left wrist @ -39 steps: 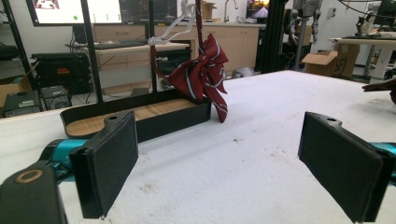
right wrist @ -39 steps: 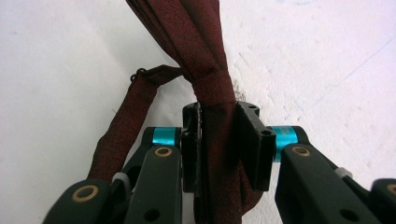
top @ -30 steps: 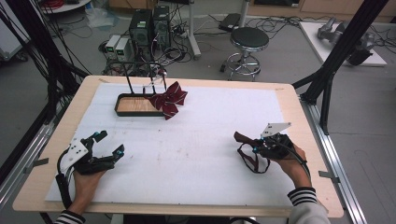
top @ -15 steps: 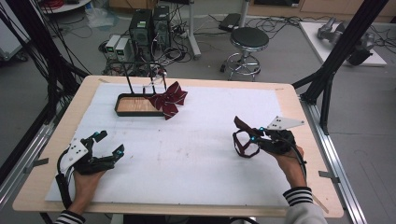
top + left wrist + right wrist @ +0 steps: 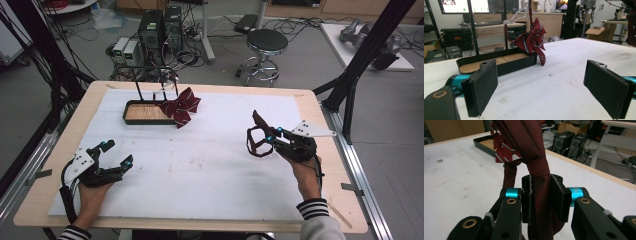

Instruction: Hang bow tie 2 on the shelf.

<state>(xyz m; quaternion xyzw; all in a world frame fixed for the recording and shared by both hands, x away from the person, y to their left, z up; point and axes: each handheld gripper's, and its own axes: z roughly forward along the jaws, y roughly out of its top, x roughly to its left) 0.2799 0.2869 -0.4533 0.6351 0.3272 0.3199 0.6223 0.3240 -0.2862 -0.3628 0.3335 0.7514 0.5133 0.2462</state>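
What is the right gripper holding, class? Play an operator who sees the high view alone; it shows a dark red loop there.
Observer: The right gripper view shows the right gripper shut on a dark red tie, its folded fabric pinched between the pads.
Operator: Is the left gripper carrying anything?
Observer: No. In the left gripper view the left gripper stands open with bare table between its pads.
Operator: How is the striped bow by the tray supported?
Observer: The left gripper view shows the striped bow hanging from a white hanger on the black stand, above the tray.
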